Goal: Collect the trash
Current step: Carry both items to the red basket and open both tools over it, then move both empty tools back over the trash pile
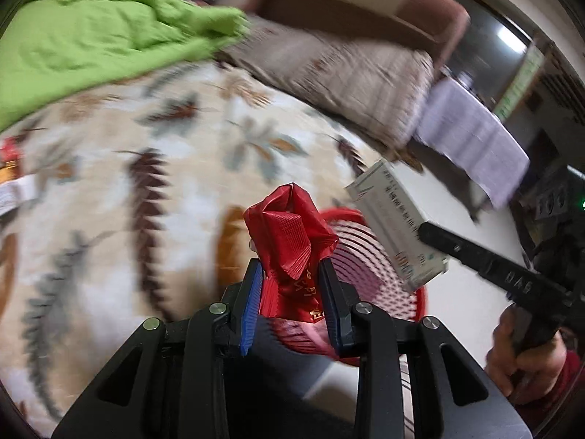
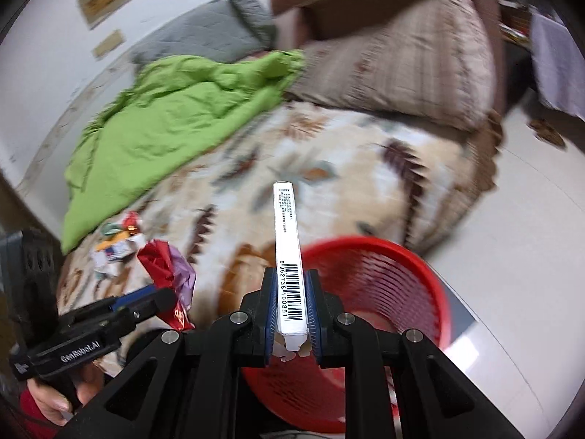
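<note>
**Two tools loaded, basket ahead**

Left tool (image 1: 292,281) clamps red wrapper (image 1: 289,234); right tool (image 2: 291,303) clamps white carton (image 2: 287,241), long axis pointing away. Red basket (image 2: 384,256) sits lower right of frame, nearer the right tool.

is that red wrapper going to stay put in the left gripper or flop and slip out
The red wrapper looks thin and crinkled, so probably floppy and very light. The left gripper pinches its folded lower part, so it likely holds; its glossy surface could slip. Once released over the red basket, it may flutter rather than drop straight.
</note>
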{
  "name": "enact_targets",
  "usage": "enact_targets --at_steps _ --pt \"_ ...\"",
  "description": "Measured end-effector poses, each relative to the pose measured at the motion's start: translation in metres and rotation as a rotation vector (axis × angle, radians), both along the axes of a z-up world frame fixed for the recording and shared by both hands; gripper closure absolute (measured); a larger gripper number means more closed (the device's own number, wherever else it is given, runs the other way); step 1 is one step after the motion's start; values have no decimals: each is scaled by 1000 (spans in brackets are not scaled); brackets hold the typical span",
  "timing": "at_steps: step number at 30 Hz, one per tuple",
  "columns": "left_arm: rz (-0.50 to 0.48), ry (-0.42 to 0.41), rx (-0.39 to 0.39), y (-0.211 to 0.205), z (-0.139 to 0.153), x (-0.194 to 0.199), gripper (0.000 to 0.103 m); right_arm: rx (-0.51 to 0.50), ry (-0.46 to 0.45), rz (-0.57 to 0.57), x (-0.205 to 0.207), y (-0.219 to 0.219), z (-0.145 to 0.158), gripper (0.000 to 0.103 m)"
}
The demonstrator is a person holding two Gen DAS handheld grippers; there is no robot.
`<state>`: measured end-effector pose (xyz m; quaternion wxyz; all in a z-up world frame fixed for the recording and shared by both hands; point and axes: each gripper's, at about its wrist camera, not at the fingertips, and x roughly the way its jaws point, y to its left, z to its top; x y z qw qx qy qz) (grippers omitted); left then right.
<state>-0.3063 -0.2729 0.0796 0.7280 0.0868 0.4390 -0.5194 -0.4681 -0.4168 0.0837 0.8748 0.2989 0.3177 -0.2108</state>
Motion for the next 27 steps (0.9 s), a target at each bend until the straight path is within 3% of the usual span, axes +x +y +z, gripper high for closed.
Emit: enact_targets --at_steps 4,6,8,14,20,27 --pt "-66 14 38 -35 -9 -22 62 13 44 -49 -16 -13 -17 84" --pt "-84 26 47 -42 -12 -25 60 14 57 -62 -22 -19 -21 73" --pt "-73 35 50 -40 -12 -22 50 3 57 -69 -25 -20 -20 61" --pt "-10 45 28 -16 -5 -1 46 -18 31 -20 -9 -11 -12 61" --pt "117 18 11 35 8 31 46 -6 -16 90 38 14 -4 59" --pt "345 -5 15 116 7 85 45 -12 -21 292 109 66 -4 55"
